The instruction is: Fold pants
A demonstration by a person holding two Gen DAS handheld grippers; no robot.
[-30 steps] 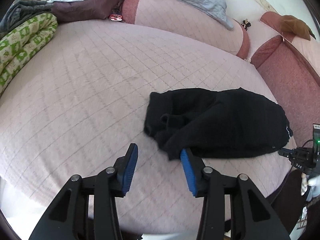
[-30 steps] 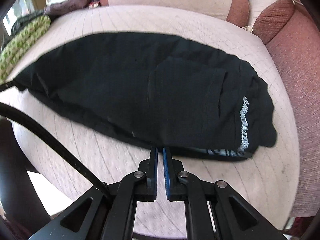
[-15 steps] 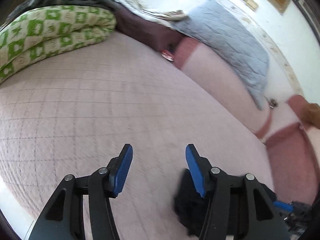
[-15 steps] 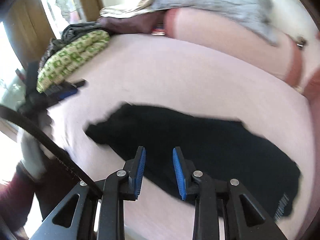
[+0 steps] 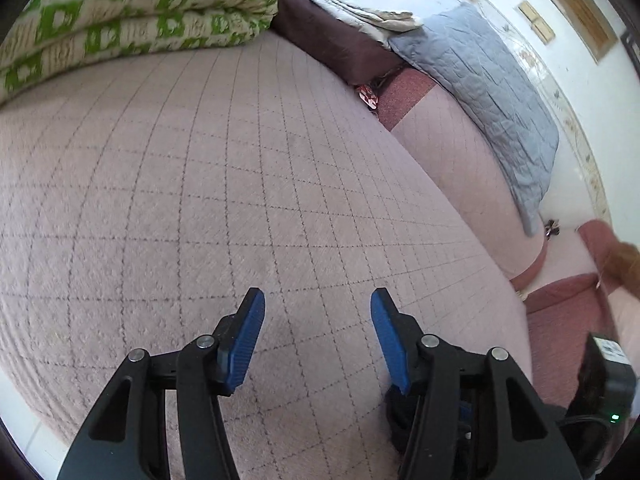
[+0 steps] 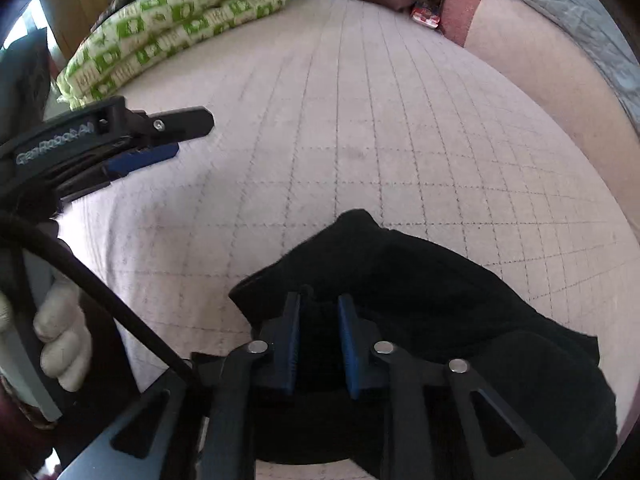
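Black pants (image 6: 420, 304) lie bunched on a pink quilted bed (image 5: 200, 184), near its front edge. The right claw (image 6: 319, 338) sits low over the cloth, jaws narrowly parted with fabric between them — probably about to pinch an edge for folding. The left claw (image 5: 316, 336) hovers wide and empty over bare quilt — apparently waiting. A green-patterned folded quilt (image 6: 176, 20) rests beyond.

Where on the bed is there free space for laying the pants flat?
The pink quilt lies bare from the black pants up to the green patterned blanket and the bolster. Crowded: the near edge, where both grippers and pants gather.
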